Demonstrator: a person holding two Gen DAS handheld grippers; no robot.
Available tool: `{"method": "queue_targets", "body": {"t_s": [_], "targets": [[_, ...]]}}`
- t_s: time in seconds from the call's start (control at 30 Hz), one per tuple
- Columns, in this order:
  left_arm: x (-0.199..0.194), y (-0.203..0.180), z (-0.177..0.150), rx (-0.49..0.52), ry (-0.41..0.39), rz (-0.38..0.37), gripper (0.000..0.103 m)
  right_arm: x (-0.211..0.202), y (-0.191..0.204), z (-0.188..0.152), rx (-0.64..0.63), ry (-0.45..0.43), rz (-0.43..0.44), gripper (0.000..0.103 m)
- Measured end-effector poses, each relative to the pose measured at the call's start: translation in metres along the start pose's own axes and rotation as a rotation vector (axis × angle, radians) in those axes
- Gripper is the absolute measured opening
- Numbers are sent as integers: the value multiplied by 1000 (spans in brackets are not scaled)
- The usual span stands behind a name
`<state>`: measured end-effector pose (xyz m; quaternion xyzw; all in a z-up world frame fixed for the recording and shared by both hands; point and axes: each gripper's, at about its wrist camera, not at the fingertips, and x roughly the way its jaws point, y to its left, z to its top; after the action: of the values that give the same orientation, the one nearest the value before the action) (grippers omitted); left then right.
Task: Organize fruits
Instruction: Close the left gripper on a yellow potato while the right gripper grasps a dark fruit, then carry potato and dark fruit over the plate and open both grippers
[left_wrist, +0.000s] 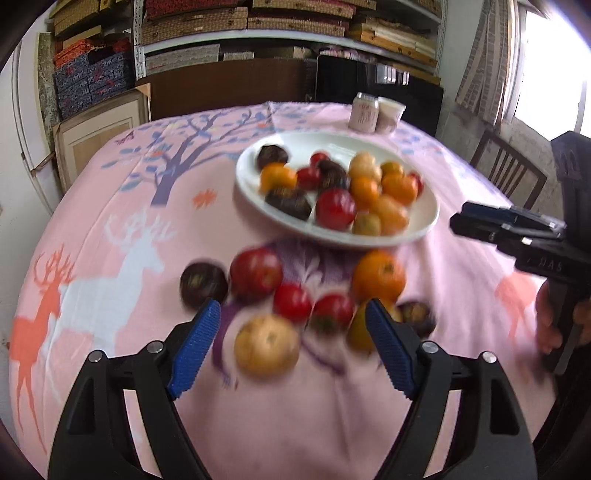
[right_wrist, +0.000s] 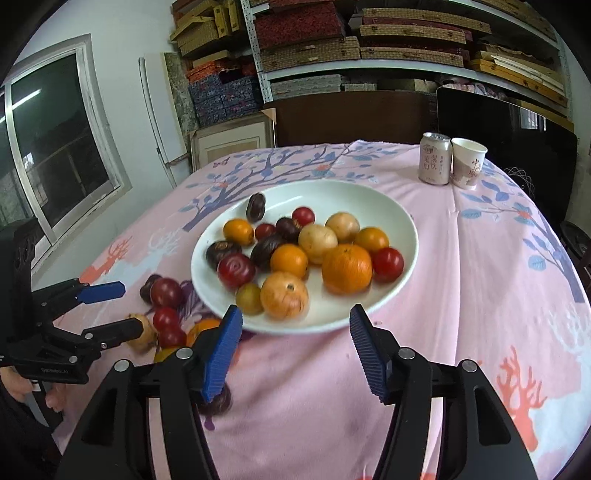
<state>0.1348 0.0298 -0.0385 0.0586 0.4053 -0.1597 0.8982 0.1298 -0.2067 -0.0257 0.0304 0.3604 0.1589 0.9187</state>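
A white plate (left_wrist: 424, 225) (right_wrist: 399, 206) holds several fruits: oranges, red tomatoes, dark passion fruits, yellow ones. More fruits lie loose on the pink cloth in front of it: a tan fruit (left_wrist: 266, 345), red tomatoes (left_wrist: 293, 302), an orange (left_wrist: 378, 276), a dark fruit (left_wrist: 203, 284). My left gripper (left_wrist: 293, 314) is open, low over the loose fruits, jaws either side of the tan fruit. It also shows in the right wrist view (right_wrist: 122, 308). My right gripper (right_wrist: 295, 321) is open and empty at the plate's near rim. It shows at the right of the left wrist view (left_wrist: 458, 218).
A drink can (right_wrist: 435, 158) and a paper cup (right_wrist: 467, 162) stand at the far right of the table. A wooden chair (left_wrist: 509, 173) is at the right. Shelves with boxes line the back wall.
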Motion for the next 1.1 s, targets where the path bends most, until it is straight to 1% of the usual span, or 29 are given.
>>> {"method": "queue_targets", "body": {"t_s": [0.1, 0.17, 0.27, 0.3, 0.33, 0.37, 0.4, 0.5, 0.6, 0.67, 0.73, 0.8, 0.9, 0.93, 0.97, 1.0, 1.1], "targets": [[6, 3, -19, 20, 37, 57, 78, 1, 2, -11, 11, 10, -8, 61], [12, 7, -22, 9, 62, 69, 78, 0, 0, -15, 26, 9, -11, 61], [15, 9, -17, 23, 34, 101, 77, 0, -3, -19, 39, 13, -16, 61], [19, 9, -15, 26, 38, 94, 67, 0, -3, -20, 40, 18, -16, 61], [25, 10, -14, 26, 57, 77, 49, 2, -3, -22, 39, 30, -14, 61], [31, 10, -13, 26, 81, 60, 42, 4, -3, -24, 36, 45, -8, 61], [32, 10, -13, 28, 75, 50, 40, 7, 0, -26, 28, 65, 1, 61], [29, 11, -13, 20, 55, 32, 39, 11, 11, -29, -18, 102, 36, 61], [16, 28, -11, -69, -7, -8, 39, 10, 30, -32, -91, 114, 95, 61], [11, 36, -10, -111, -34, -32, 39, 10, 46, -36, -150, 129, 126, 61], [11, 37, -9, -117, -34, -41, 39, 13, 58, -37, -197, 149, 121, 61], [13, 32, -8, -99, -26, -37, 39, 21, 67, -38, -216, 184, 114, 61], [10, 31, -9, -97, -37, -39, 39, 35, 74, -38, -237, 236, 84, 61], [10, 32, -9, -102, -38, -41, 39, 37, 75, -37, -237, 237, 87, 54], [10, 33, -9, -105, -35, -42, 39, 38, 75, -37, -235, 236, 92, 45], [11, 33, -9, -108, -32, -42, 39, 38, 74, -37, -230, 235, 94, 42], [11, 34, -9, -109, -28, -42, 39, 34, 67, -36, -196, 211, 102, 42]]}}
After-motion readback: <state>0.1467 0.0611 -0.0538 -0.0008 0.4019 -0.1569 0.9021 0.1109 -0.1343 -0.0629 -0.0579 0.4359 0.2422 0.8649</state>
